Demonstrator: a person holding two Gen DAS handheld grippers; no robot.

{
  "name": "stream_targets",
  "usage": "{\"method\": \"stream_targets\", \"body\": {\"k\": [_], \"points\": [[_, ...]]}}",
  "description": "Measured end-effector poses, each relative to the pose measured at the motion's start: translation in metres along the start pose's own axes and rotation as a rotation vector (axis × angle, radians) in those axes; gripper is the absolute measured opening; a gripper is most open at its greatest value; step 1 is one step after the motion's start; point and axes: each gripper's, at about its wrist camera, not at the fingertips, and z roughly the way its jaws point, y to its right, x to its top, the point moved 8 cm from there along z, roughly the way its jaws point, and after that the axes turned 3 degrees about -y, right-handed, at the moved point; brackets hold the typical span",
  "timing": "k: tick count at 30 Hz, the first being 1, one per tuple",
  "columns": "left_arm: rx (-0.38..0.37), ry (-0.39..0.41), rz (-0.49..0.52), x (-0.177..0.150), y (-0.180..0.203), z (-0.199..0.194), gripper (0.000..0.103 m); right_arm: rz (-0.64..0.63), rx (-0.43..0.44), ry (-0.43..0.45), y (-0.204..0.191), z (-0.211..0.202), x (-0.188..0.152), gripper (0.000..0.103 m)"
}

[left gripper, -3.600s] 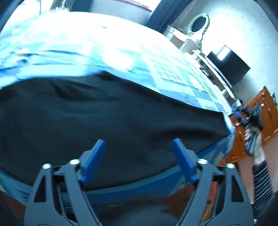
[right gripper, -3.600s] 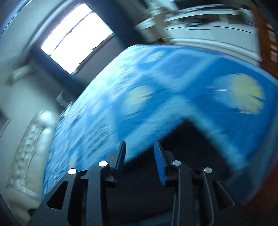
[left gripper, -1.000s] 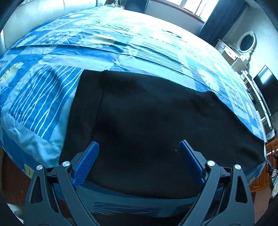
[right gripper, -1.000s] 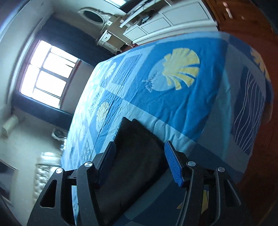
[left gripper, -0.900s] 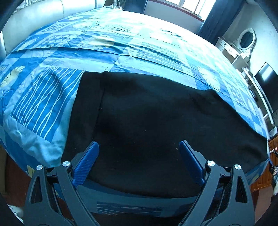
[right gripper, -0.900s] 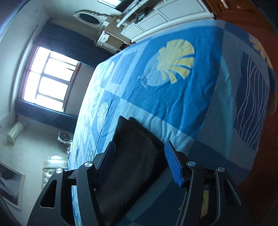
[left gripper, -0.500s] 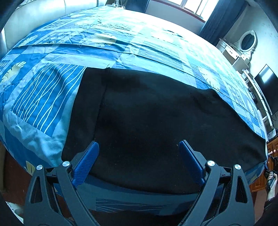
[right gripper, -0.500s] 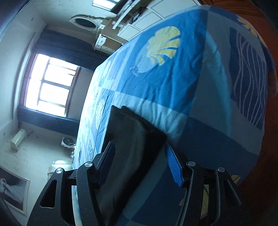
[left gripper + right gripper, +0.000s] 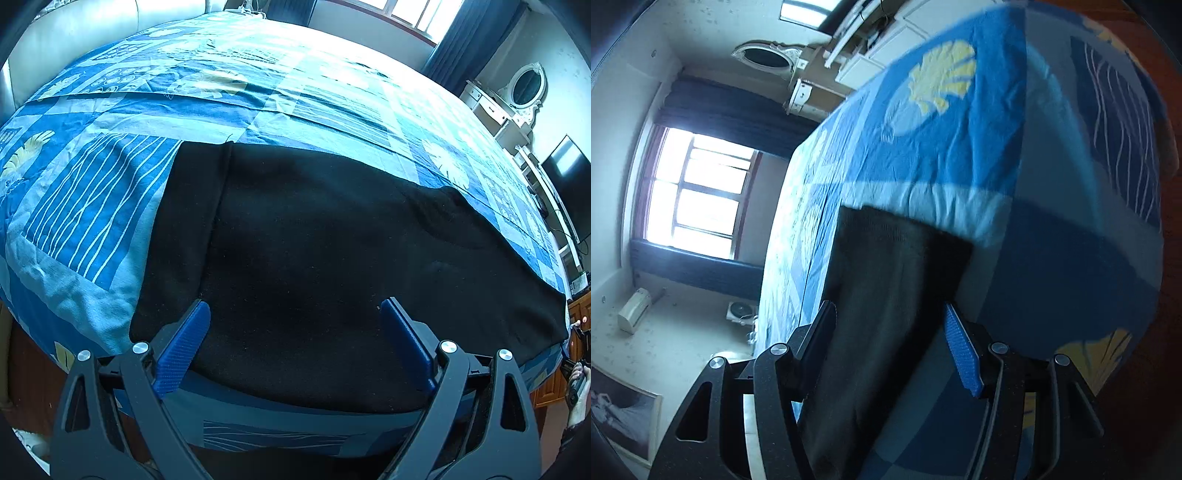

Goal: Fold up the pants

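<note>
Black pants (image 9: 314,243) lie flat along the near edge of a bed with a blue patterned cover (image 9: 221,85). The waistband end is at the left and the leg end at the far right. My left gripper (image 9: 295,332) is open and empty, hovering over the pants' near edge. In the right wrist view the pants (image 9: 886,273) show end-on at the bed's corner. My right gripper (image 9: 890,332) is open, its fingers either side of the pants' end, not closed on it.
The bed cover (image 9: 960,147) drops off at the near edge to a wooden floor (image 9: 1145,424). A white dresser with an oval mirror (image 9: 524,92) and a dark TV (image 9: 569,184) stand beyond the bed at the right. A window (image 9: 698,195) is behind.
My right gripper has come closer to the pants' end, which now lies between its fingers. My left gripper has barely moved and stays open.
</note>
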Motion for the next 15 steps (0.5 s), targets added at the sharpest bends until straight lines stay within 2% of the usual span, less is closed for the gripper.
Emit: {"method": "stream_targets", "body": {"k": [2,6,11,13,15], "points": [[0.005,-0.001,0.006,0.000,0.000,0.001,0.093,0.013,0.039,-0.012,-0.001,0.006,-0.004,0.060],[0.006,-0.001,0.009,0.000,0.000,0.001,0.093,0.005,0.076,0.041,-0.003,0.005,0.008,0.060],[0.002,-0.002,0.005,0.001,-0.001,0.002,0.093,0.153,0.170,0.114,0.023,-0.003,0.033,0.060],[0.006,-0.002,0.010,0.000,-0.001,0.003,0.093,0.199,0.211,0.101,0.029,-0.001,0.037,0.058],[0.012,-0.003,0.015,0.000,-0.001,0.004,0.093,0.163,0.192,0.083,0.026,0.001,0.038,0.053]]}}
